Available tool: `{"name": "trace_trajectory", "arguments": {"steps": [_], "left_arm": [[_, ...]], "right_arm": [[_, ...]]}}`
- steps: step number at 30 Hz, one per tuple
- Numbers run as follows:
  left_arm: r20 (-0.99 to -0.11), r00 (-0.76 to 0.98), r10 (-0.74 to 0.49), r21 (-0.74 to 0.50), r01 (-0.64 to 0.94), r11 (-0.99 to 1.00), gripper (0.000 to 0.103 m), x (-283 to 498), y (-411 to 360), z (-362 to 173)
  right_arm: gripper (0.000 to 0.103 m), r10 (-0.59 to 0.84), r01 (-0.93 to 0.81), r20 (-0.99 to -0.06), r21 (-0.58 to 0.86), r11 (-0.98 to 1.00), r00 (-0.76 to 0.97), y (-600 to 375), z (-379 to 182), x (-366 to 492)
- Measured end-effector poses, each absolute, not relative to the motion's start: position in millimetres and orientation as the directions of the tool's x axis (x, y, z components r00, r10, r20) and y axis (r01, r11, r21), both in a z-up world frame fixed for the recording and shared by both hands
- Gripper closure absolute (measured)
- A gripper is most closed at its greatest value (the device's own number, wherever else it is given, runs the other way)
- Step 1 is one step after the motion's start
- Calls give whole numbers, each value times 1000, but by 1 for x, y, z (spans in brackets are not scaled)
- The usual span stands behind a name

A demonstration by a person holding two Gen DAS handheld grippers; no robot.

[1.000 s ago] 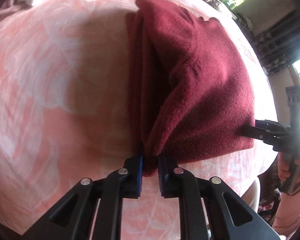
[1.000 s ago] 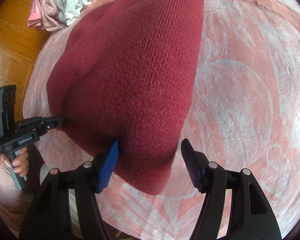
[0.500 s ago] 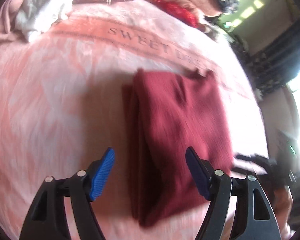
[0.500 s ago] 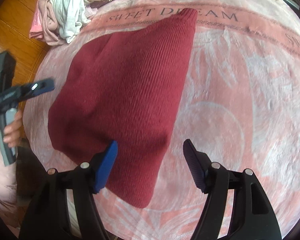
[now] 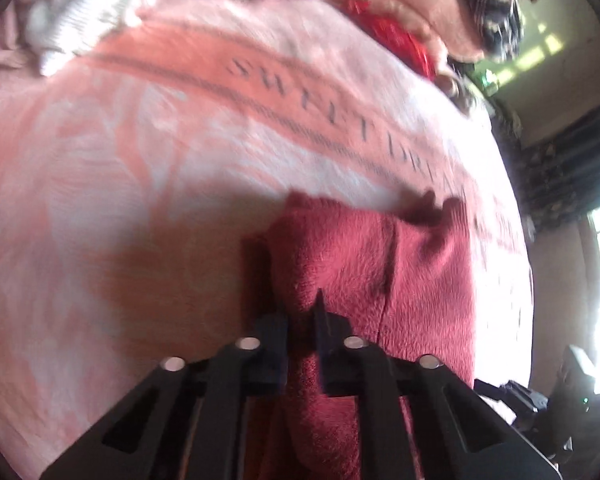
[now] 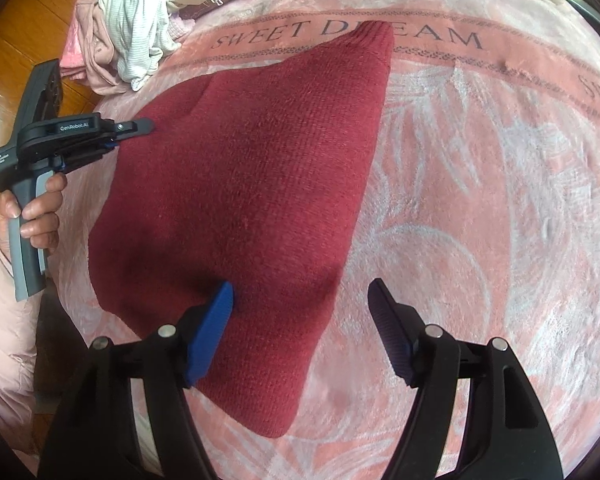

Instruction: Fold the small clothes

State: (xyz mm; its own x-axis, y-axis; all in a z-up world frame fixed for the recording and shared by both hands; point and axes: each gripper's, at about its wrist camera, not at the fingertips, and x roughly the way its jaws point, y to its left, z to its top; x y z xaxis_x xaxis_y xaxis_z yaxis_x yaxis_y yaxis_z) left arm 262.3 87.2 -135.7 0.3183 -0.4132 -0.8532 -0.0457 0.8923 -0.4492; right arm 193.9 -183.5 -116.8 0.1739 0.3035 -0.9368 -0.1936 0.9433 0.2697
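We have the dark red knit garment point(image 6: 244, 208) lying folded on the pink blanket point(image 6: 480, 184); our left tongs point(image 5: 300, 320) pinch its edge, right tongs point(image 6: 300, 316) spread above it (touching nothing). Next, probably another fold across.

Pink "SWEET DREAM" blanket point(image 6: 480, 160); wooden floor point(image 6: 16, 52) beside.

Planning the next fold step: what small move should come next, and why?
Probably lift the left gripper slightly: its jaws look shut on the sweater edge, while the right gripper hangs open over the near corner, holding nothing.
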Motion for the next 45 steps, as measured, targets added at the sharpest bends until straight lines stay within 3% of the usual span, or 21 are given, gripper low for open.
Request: {"name": "trace_trajectory", "arguments": {"steps": [7, 12, 15, 19, 25, 30, 32, 33, 40, 45], "left_arm": [[-898, 335, -286, -309, -16, 951, 94, 268, 79, -164], [-895, 358, -266, -279, 15, 960, 90, 262, 74, -153], [-894, 361, -264, -270, 35, 962, 78, 252, 76, -138], [-893, 359, -272, -274, 46, 961, 52, 226, 75, -122], [-912, 309, -269, -255, 86, 963, 41, 178, 56, -126], [-913, 319, -255, -241, 85, 967, 43, 160, 49, -132], [-914, 307, -264, -249, 89, 965, 63, 161, 49, -138], [-915, 292, -278, -265, 84, 961, 65, 162, 50, -142], [-922, 282, -264, -243, 106, 964, 66, 164, 50, -155], [-916, 271, -296, -281, 92, 955, 60, 166, 55, -156]], "right_arm": [[32, 321, -189, -933, 290, 938, 162, -175, -126, 198], [32, 298, -195, -937, 263, 945, 181, -175, -125, 194], [32, 257, -210, -939, 211, 955, 227, -174, -116, 188], [32, 212, -236, -932, 143, 961, 295, -168, -105, 180], [32, 222, -261, -924, 141, 955, 312, -162, -99, 171], [32, 218, -267, -925, 135, 954, 311, -160, -99, 167], [32, 220, -264, -925, 139, 954, 308, -160, -100, 167], [32, 220, -261, -926, 140, 955, 308, -161, -100, 166], [32, 219, -253, -931, 145, 957, 293, -162, -109, 164], [32, 220, -228, -939, 161, 960, 264, -166, -121, 165]]}}
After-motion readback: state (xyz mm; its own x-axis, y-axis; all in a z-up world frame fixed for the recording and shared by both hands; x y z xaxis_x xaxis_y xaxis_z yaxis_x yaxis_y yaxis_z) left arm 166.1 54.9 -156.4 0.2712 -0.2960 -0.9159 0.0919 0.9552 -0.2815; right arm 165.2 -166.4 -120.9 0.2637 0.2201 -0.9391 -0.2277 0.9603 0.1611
